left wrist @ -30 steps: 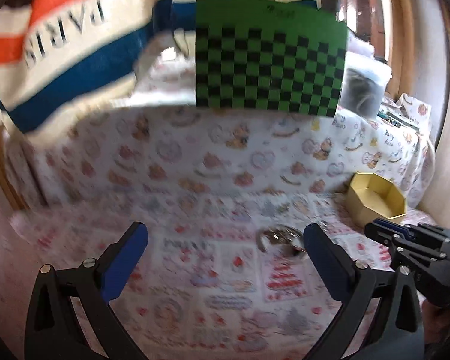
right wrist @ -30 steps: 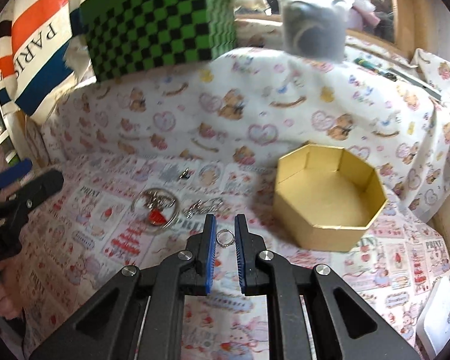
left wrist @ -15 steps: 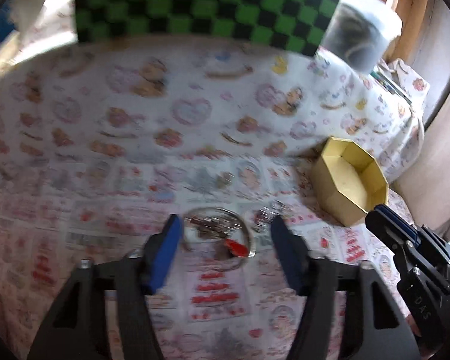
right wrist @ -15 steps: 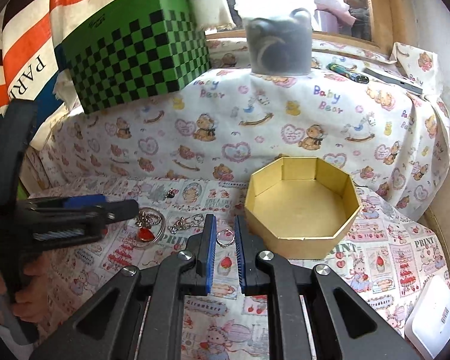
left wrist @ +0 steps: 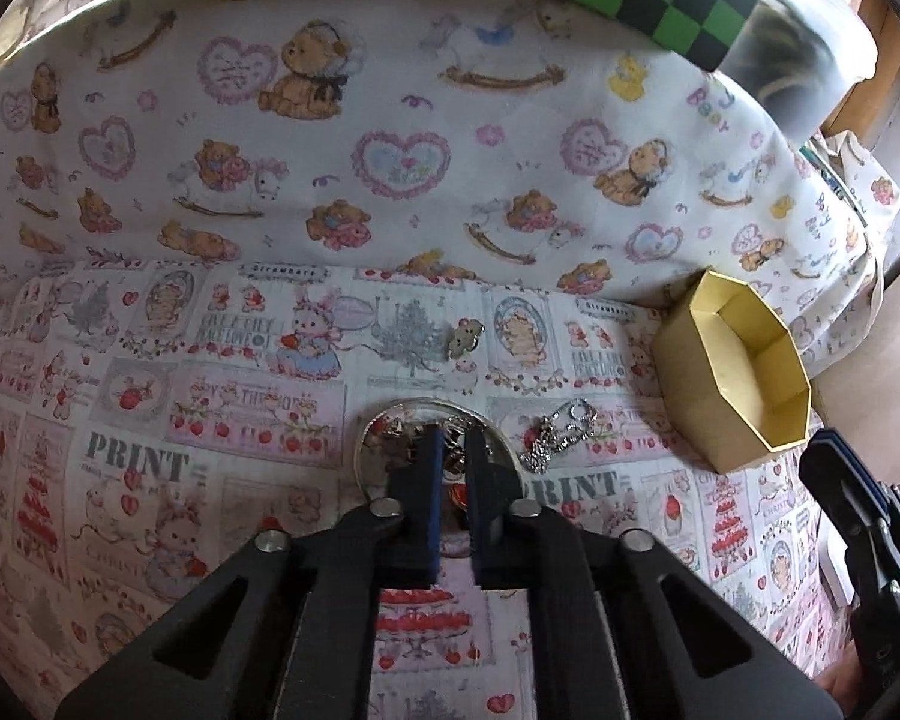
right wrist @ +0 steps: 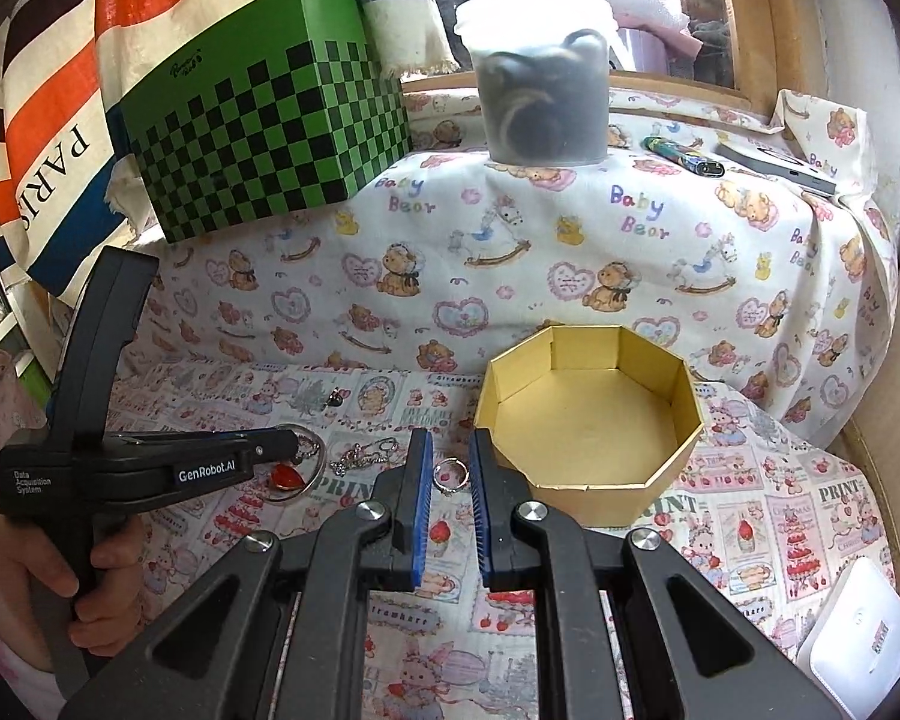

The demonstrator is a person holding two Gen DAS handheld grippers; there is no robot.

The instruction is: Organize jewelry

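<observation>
The left tongs (right wrist: 297, 444) carry "GenRobot.AI" and "Data Acquisition System", the cloth (right wrist: 630, 216) behind reads "Baby Bear", and the bag (right wrist: 60, 138) "PARIS".

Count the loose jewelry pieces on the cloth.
4: bangle with charms under the left gripper, chain beside it, small ring between the right gripper fingers, bear charm farther back. Box empty.

Left wrist: close, steeply down onto the printed patchwork cloth (left wrist: 222, 456).
Right wrist: lower, facing far.
Shared: open gold octagonal cardboard box (left wrist: 744, 372) (right wrist: 588, 420), green-and-black checkered box (right wrist: 264, 138).
</observation>
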